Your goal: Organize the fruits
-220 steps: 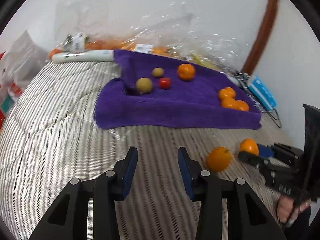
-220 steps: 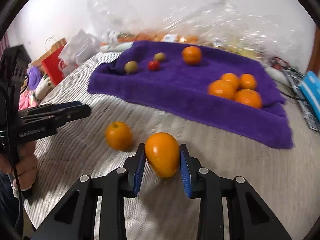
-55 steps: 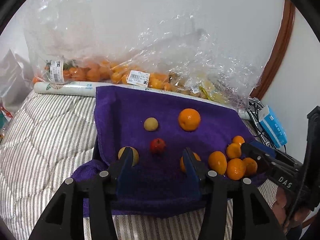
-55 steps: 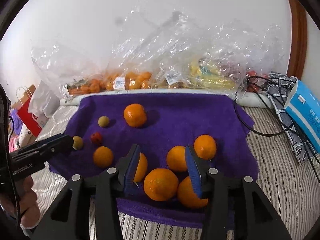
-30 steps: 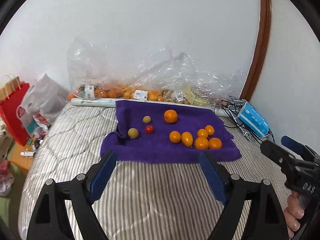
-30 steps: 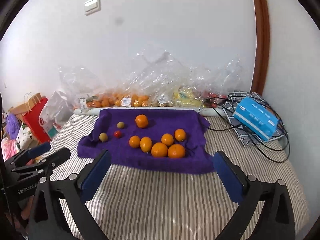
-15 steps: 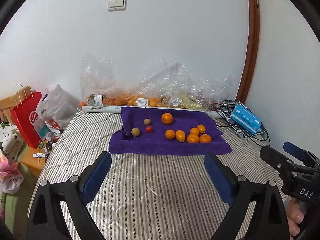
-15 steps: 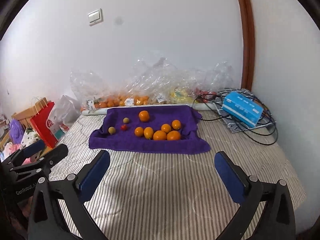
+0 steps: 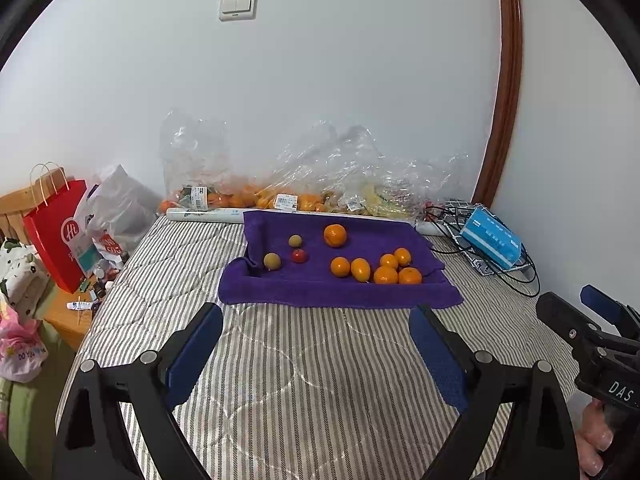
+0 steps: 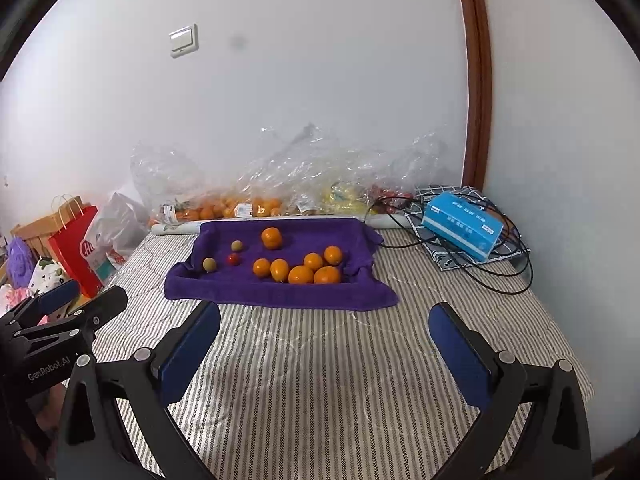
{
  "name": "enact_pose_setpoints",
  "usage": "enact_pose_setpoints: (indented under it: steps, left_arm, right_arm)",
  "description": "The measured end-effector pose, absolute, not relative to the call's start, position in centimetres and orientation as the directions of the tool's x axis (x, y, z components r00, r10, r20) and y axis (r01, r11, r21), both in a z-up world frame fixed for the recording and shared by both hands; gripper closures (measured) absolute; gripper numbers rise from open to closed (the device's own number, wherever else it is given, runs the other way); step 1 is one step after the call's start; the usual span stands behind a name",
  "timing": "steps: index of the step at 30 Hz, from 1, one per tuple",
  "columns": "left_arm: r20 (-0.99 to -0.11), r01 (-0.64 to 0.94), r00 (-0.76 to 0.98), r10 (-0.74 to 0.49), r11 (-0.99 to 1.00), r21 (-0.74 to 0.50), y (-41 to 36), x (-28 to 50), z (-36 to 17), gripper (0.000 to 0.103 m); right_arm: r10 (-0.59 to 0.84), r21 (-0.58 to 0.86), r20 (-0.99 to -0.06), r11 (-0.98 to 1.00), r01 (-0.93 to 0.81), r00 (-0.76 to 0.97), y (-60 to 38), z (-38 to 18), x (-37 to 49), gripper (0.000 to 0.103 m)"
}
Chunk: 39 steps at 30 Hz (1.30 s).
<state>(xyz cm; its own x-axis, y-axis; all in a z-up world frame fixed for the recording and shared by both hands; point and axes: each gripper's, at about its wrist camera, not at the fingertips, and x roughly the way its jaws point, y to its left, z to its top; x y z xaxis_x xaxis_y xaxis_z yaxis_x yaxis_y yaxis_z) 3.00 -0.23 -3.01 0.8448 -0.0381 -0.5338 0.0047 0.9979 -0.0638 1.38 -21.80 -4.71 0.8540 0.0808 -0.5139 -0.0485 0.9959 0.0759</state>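
A purple towel (image 9: 312, 284) (image 10: 248, 288) lies at the far end of the striped bed. On it sit several oranges (image 9: 385, 275) (image 10: 301, 275), one orange apart at the back (image 9: 335, 235) (image 10: 271, 238), a small red fruit (image 9: 299, 255) (image 10: 233, 259) and two greenish fruits (image 9: 272, 261) (image 10: 209, 265). My left gripper (image 9: 316, 354) is wide open and empty, well back from the towel. My right gripper (image 10: 324, 354) is wide open and empty, also well back. Each gripper shows at the edge of the other's view.
Clear plastic bags of fruit (image 9: 280, 196) line the wall behind the towel. A blue box (image 10: 462, 226) rests on black cables at the right. A red paper bag (image 9: 56, 236) and clutter stand off the bed's left edge. The striped mattress (image 9: 304, 380) lies between grippers and towel.
Both grippers have pulled further back and up from the towel, so the fruit looks smaller. Both stay wide open and empty. The fruit has not moved.
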Motion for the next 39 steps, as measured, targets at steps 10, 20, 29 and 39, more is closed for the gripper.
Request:
enact_pose_setpoints:
  steps: [10,20,29,39]
  left_arm:
    - [-0.534,0.004,0.844,-0.037,0.998,-0.064,-0.14,3.03,-3.02,0.009]
    - [-0.535,0.002,0.844,-0.034,0.998,-0.061,-0.13,2.99,-3.01,0.009]
    - [-0.536,-0.001,0.844,-0.031,0.998,-0.060,-0.23,2.95,-3.03,0.009]
    - [-0.536,-0.001,0.844,-0.032,0.998,-0.060,-0.17,2.97,-3.03,0.009]
  right_arm:
    - [0.081,0.072,-0.520,0.996,-0.051,0.851,-21.72,-4.91,1.31,0.000]
    - [0.080,0.070,-0.519,0.996,-0.050,0.851,-21.72,-4.93,1.41,0.000]
    - [0.078,0.071,-0.519,0.996,-0.048,0.851,-21.74,-4.91,1.40,0.000]
    - [0.078,0.072,-0.517,0.996,-0.048,0.852,-21.83,-4.82,1.29,0.000]
